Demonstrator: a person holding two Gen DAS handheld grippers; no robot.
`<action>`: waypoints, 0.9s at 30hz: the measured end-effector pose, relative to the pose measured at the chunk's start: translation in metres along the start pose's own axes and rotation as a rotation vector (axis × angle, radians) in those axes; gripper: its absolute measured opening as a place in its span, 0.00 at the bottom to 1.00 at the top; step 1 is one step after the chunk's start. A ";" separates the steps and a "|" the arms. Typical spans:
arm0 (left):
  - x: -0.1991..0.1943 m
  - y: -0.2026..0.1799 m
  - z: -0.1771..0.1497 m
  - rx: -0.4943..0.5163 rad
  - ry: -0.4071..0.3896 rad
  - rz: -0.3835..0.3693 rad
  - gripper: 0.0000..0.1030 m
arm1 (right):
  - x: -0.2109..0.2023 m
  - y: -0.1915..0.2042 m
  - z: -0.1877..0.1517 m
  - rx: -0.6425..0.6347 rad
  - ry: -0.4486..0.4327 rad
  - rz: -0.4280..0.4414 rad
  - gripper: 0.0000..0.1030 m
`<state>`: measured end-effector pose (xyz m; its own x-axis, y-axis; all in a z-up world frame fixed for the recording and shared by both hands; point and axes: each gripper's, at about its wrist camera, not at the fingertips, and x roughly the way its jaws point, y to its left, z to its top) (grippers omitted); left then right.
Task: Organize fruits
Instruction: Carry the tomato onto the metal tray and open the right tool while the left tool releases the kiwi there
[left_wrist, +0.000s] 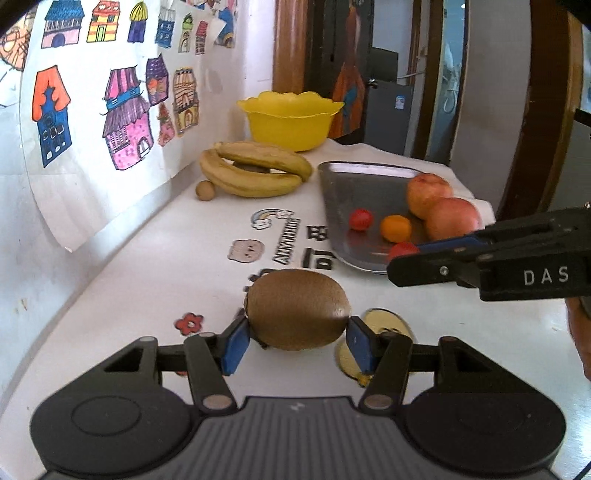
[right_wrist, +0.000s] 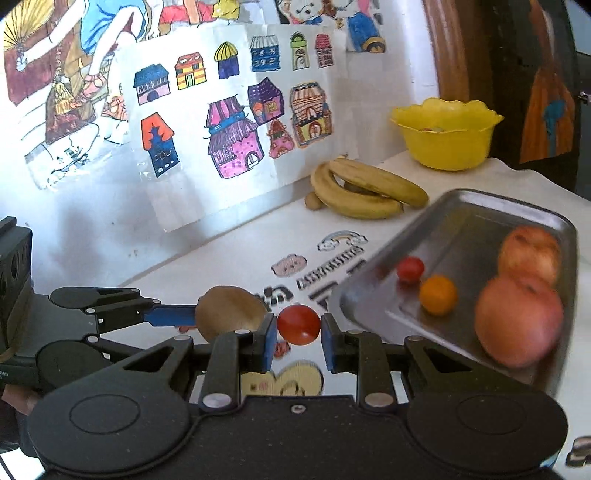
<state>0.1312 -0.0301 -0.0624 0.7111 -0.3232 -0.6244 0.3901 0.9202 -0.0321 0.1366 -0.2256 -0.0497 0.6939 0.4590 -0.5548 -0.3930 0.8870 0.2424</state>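
Lower centre, the left gripper (left_wrist: 297, 338) has its jaws spread wide, clamping a kiwi (left_wrist: 298, 309); the right gripper (right_wrist: 298, 341) has narrower jaws pinching a cherry tomato (right_wrist: 298, 324).

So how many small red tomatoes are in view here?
2. One tomato lies on the metal tray beside the small orange fruit. The other tomato sits between the right claw pads. More may be hidden in the yellow bowl.

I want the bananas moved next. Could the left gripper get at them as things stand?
Probably not yet: the left gripper is shut on the kiwi. Once that is set down, the tabletop toward the bananas looks unobstructed.
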 end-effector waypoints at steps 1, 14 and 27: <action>-0.002 -0.003 -0.001 0.002 -0.006 -0.003 0.60 | -0.005 0.000 -0.003 0.003 -0.004 -0.005 0.27; -0.006 -0.035 -0.009 0.024 -0.030 -0.005 0.59 | -0.042 -0.018 -0.030 0.048 -0.031 -0.054 0.27; 0.011 -0.042 -0.004 0.033 -0.023 0.002 0.62 | -0.036 -0.025 -0.034 0.080 -0.028 -0.073 0.27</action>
<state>0.1201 -0.0711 -0.0706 0.7249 -0.3263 -0.6066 0.4074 0.9132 -0.0044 0.1008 -0.2660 -0.0632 0.7357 0.3935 -0.5513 -0.2923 0.9187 0.2656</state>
